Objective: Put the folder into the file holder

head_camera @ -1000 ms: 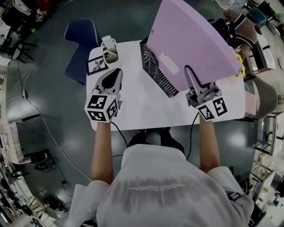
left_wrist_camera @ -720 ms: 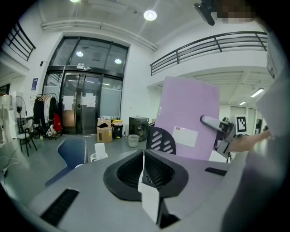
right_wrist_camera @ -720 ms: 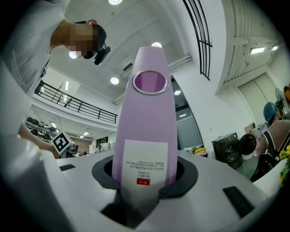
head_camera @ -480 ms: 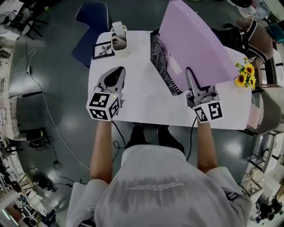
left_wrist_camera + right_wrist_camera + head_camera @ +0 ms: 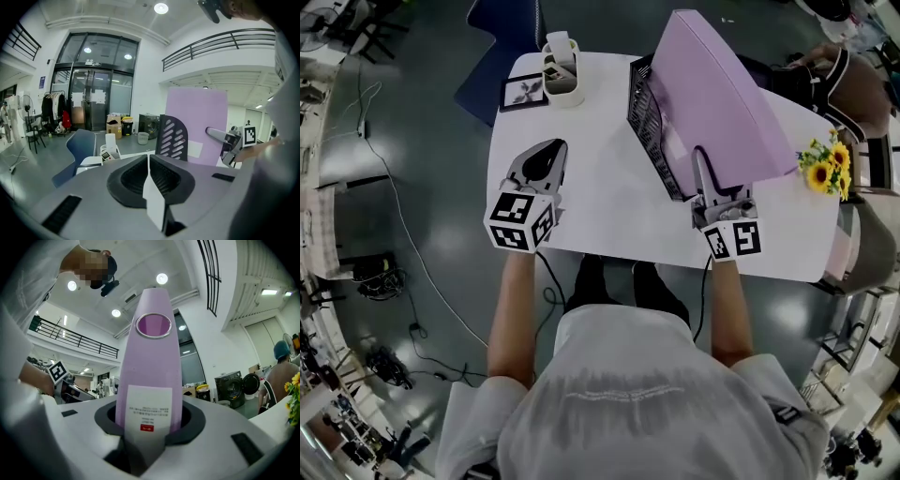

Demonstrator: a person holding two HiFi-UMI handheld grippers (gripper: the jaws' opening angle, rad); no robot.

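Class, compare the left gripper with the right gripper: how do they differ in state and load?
The left gripper is shut on nothing; the right gripper is clamped on the purple folder. The left gripper is over bare table; the right gripper holds its folder by the black file holder. Both carry a marker cube.

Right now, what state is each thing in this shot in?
left hand-held gripper: shut, empty.
right hand-held gripper: shut on the folder.
folder: held on end, against the file holder; whether it is inside yet, cannot tell.
file holder: upright on the table.
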